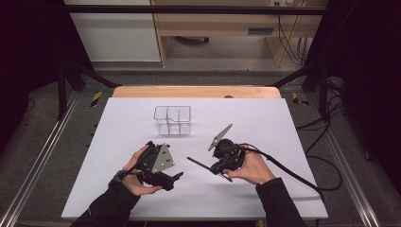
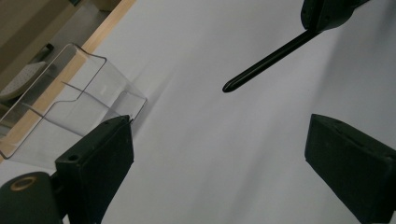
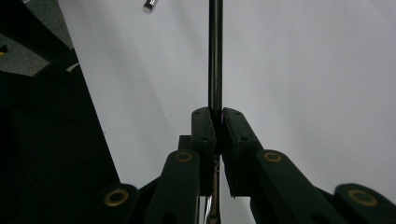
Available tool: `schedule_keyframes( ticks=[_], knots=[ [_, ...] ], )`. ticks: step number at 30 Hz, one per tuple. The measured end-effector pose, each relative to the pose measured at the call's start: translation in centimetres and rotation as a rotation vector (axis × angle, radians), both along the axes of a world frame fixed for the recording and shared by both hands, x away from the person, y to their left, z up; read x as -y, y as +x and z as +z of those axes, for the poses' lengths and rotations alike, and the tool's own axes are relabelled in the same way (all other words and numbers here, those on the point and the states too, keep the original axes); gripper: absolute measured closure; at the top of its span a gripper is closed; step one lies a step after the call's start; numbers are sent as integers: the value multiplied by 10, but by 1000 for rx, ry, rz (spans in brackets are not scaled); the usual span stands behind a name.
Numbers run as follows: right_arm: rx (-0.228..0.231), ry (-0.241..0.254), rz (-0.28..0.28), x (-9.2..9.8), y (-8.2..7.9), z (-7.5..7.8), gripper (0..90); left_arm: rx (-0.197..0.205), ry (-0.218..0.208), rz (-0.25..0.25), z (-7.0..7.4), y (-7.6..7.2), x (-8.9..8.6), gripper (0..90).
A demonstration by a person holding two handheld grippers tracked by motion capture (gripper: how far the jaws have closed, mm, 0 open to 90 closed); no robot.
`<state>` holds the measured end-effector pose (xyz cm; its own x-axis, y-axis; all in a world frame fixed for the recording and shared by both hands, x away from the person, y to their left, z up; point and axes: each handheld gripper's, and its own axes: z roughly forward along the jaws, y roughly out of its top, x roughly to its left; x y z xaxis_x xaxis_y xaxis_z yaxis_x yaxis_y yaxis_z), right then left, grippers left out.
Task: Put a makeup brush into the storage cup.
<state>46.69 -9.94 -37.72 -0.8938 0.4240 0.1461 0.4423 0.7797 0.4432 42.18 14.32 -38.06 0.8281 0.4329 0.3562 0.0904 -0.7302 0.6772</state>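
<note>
White table point(image 1: 265, 118) under us: our right gripper point(image 1: 218, 166) is clamped on a thin black pen point(image 1: 199, 163), held over the table. Left gripper point(image 1: 176, 177) is spread wide, holding nothing. We judge dropping it into the clear organizer point(image 1: 172, 120) is left.

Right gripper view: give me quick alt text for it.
The right gripper is clamped shut on a thin black pen that points straight away over the white table.
</note>
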Motion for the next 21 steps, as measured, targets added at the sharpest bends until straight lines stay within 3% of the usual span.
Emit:
schedule_keyframes(
  ticks=[9, 16, 21],
  knots=[
    [-9, -6, 13, -3, 0, -2, 842, 39, 57, -55, 4, -3, 18, 80],
    [-13, -1, 22, -4, -1, -4, 842, 58, 127, -103, 0, -5, 30, 90],
    [-19, -2, 28, -6, 0, -5, 842, 74, 153, -128, -3, -7, 37, 96]
  ],
)
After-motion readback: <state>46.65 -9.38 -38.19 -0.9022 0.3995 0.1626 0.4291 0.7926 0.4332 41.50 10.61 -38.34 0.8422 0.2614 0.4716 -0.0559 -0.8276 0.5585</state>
